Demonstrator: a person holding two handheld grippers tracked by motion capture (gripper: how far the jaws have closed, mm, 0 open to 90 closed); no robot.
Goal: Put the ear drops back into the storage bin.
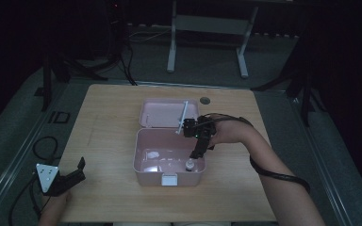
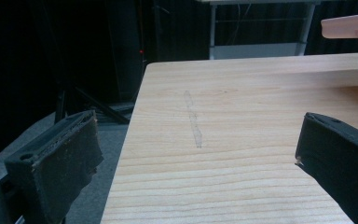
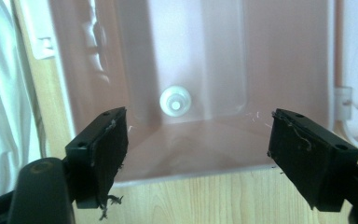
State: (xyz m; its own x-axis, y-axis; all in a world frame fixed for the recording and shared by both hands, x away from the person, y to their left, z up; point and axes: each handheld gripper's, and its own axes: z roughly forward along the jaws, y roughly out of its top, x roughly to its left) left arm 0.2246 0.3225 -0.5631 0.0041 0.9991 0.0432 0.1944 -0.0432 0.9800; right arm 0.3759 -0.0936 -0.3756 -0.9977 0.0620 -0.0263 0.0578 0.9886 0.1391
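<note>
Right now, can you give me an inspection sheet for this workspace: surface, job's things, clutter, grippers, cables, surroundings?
Surface: wooden table, faint grey streak.
Job's things: open pink box, lid laid back; small white round object inside, near its right corner.
Clutter: nothing seen.
Grippers: left gripper open, over the table's near left corner, holding nothing; right gripper open, over the box interior.
Cables: black cable around the right forearm.
Surroundings: dark room, white frame behind.

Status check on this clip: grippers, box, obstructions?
Left gripper open, idle at table edge. Right gripper open over pink box. Small white object inside. Nothing blocking.
</note>
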